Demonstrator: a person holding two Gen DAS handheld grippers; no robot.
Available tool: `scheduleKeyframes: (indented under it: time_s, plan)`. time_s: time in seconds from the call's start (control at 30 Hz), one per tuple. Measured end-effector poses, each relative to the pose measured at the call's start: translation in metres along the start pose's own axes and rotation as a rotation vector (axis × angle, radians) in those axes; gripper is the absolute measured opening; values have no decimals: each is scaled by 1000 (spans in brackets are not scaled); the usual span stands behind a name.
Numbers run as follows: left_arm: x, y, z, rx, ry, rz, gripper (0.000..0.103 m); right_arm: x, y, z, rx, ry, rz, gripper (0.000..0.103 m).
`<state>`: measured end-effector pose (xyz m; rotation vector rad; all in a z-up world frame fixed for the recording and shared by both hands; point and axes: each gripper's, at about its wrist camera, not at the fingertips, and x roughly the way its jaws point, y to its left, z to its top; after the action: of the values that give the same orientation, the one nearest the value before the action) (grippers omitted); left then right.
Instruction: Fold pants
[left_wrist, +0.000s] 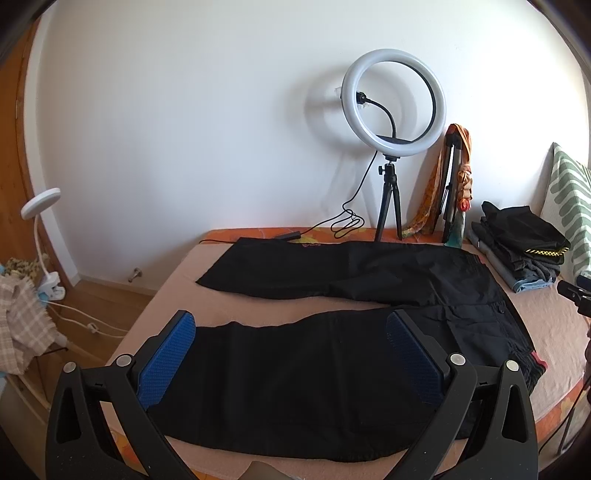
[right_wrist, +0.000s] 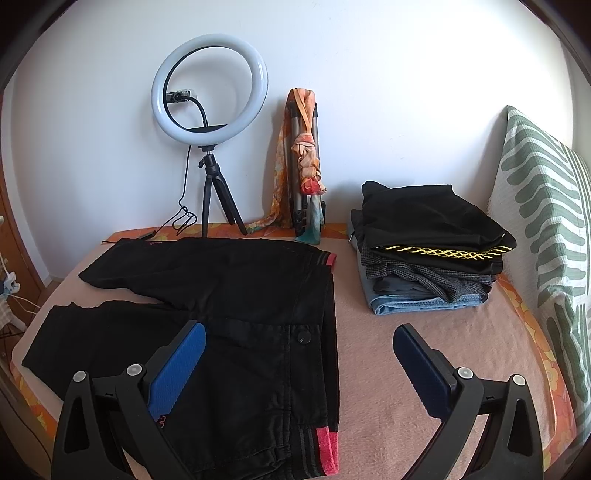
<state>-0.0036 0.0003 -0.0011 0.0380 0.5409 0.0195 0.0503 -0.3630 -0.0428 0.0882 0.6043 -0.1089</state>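
- the black pants (left_wrist: 332, 280) lie spread flat on the bed (right_wrist: 424, 354), with the two legs running to the left and the waistband (right_wrist: 327, 446) with its pink-red edge to the right.
- the legs are a little apart, so a narrow strip of the pink cover shows between them.
- the left gripper (left_wrist: 291, 354) hangs above the near leg, and its two blue pads (left_wrist: 166, 358) stand wide apart, one over each side of this leg; it holds nothing.
- if the pads touch the cloth i cannot tell.
- the right gripper (right_wrist: 299, 365) is above the waist end of the pants, also spread open and holding nothing.
- its left finger is over the black cloth near a round button (right_wrist: 304, 338), and its right finger is over the bare cover, beside the waistband.
- a stack of folded clothes (right_wrist: 428, 251) sits on the bed to the right of the pants, apart from them.
- a green and white pillow (right_wrist: 546, 229) leans at the far right.
- a ring light (right_wrist: 209, 88) on a small tripod stands behind the pants by the white wall (left_wrist: 184, 129).
- a folded tripod with an orange scarf (right_wrist: 304, 158) stands next to it.
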Motion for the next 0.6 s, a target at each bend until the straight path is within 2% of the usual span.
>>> scheduleKeyframes:
  time_s: [0.6]
  plan:
    - [-1,-1,0,6,-1,6,103,0,1,0,2,1,2,103]
